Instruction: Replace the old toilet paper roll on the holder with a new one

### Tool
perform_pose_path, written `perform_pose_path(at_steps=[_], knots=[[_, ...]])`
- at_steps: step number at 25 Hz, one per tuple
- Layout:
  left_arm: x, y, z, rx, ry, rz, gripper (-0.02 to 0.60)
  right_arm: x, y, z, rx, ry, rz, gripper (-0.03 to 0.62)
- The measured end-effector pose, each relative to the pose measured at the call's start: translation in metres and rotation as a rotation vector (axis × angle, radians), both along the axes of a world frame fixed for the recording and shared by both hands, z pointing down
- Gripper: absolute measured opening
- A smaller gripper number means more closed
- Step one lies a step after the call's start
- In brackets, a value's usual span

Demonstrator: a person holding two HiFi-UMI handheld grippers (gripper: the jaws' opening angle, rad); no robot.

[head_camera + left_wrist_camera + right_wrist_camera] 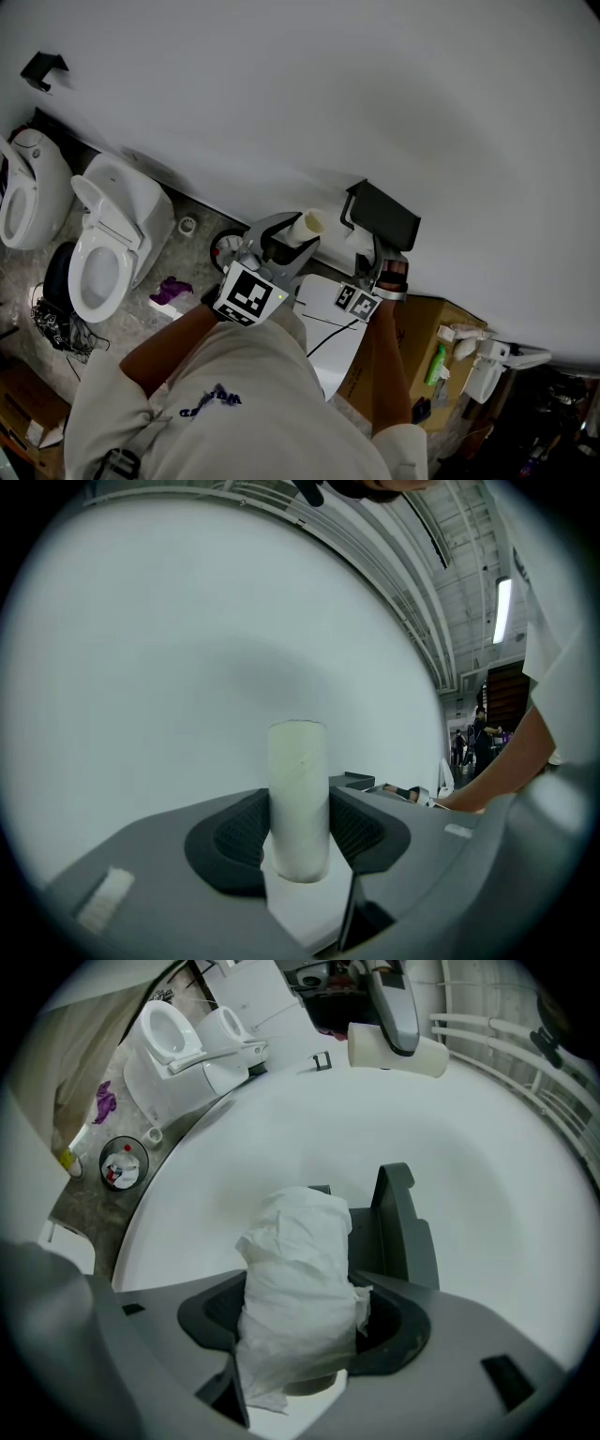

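Right gripper (309, 1327) pinches the new roll (298, 1279), its long axis running out along my jaws toward the wall. Holder (405, 1215) sits just beyond it, slightly right. Left gripper (300, 850) clamps the bare cardboard tube (298, 789), farther left; right hand is nearer the holder

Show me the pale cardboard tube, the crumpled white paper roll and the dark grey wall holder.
pale cardboard tube (298, 794): left gripper view, middle of its side.
crumpled white paper roll (300, 1288): right gripper view, middle of its wrinkled side.
dark grey wall holder (389, 217): head view, its flat cover.
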State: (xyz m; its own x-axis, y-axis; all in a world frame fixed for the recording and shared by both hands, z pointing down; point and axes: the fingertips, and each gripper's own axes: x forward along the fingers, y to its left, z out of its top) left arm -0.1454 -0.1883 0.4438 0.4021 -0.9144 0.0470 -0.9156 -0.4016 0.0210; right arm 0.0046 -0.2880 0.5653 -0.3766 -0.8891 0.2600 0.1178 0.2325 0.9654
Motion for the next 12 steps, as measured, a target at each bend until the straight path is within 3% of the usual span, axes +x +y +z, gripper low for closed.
perform_pose_path(at_steps=[12], knots=[[-0.002, 0.01, -0.005, 0.023, 0.012, 0.006, 0.195, -0.019, 0.01, 0.005, -0.002, -0.016, -0.02, 0.296]])
